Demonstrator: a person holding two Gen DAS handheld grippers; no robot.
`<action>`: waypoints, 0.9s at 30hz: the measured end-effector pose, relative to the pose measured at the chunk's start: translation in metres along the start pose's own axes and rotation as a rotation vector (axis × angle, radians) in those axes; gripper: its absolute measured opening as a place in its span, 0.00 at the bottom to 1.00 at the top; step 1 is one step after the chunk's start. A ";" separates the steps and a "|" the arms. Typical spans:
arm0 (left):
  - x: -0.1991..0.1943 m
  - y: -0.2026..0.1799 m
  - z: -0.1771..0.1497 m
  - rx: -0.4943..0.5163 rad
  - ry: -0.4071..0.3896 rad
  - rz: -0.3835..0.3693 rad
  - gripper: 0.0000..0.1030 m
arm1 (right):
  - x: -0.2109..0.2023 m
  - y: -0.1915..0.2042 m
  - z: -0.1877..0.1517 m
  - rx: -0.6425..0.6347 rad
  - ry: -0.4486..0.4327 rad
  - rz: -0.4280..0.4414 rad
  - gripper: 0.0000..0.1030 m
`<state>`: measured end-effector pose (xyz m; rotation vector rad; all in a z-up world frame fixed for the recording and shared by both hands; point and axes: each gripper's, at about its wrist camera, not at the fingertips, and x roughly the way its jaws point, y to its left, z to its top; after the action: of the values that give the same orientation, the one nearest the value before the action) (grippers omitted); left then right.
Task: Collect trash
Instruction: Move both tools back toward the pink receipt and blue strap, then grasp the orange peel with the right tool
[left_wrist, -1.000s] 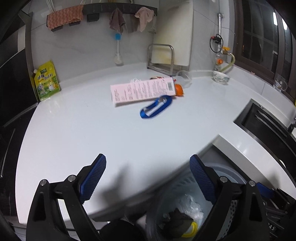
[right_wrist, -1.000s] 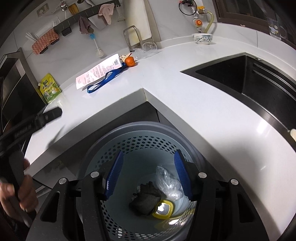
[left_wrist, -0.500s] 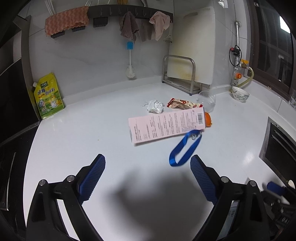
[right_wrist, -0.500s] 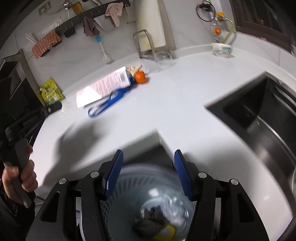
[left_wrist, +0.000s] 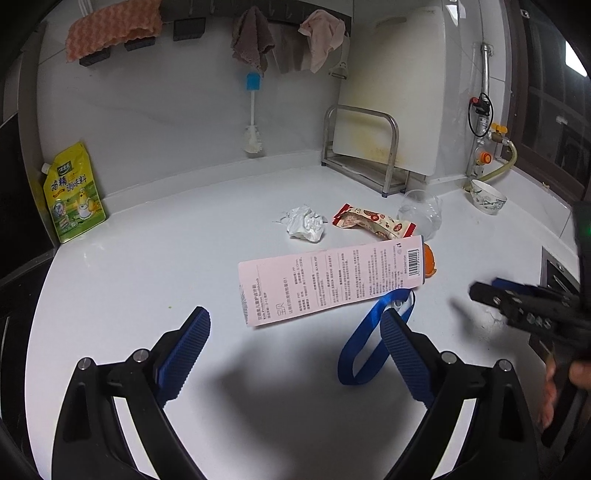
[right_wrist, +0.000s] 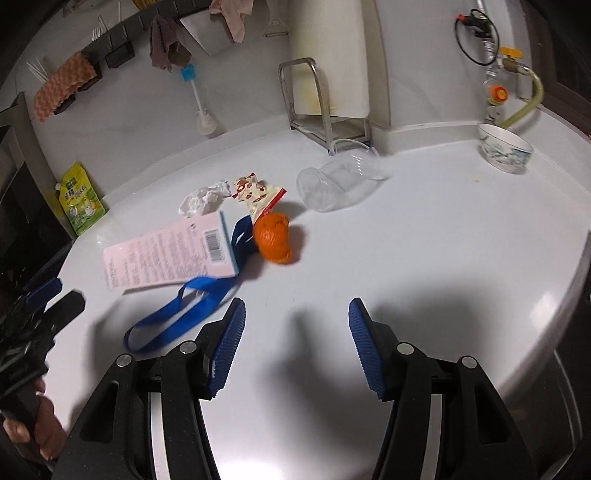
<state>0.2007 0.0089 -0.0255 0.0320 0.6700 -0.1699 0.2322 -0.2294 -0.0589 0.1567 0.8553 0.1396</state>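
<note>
Right wrist view — right tongs (right_wrist: 295, 347) half open, empty; orange mesh wad (right_wrist: 274, 237) ahead-left on desk (right_wrist: 443, 240) — nearer than left tongs (left_wrist: 295, 354), open, empty.

On the counter (left_wrist: 147, 295) a printed card (left_wrist: 330, 282) lies across a strap loop (left_wrist: 369, 343), with a mesh ball (right_wrist: 273, 236) just right of it. Behind them sit a crumpled tissue (left_wrist: 304, 223) and, to its right, a snack wrapper (left_wrist: 371, 221); further right a plastic cup (right_wrist: 340, 184) lies tipped. A pouch (left_wrist: 72, 194) leans against the wall at far left.
</note>
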 end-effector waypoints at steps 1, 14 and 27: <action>0.001 -0.001 0.000 0.005 0.000 0.000 0.89 | 0.006 -0.002 0.005 0.008 0.005 0.010 0.54; 0.013 0.008 0.007 0.024 0.021 -0.061 0.89 | 0.051 -0.004 0.037 0.013 0.052 0.058 0.54; 0.017 0.001 0.008 0.070 0.025 -0.111 0.89 | 0.064 0.008 0.040 -0.014 0.060 0.100 0.25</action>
<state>0.2187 0.0065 -0.0298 0.0645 0.6905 -0.2999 0.3038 -0.2127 -0.0789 0.1832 0.9059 0.2449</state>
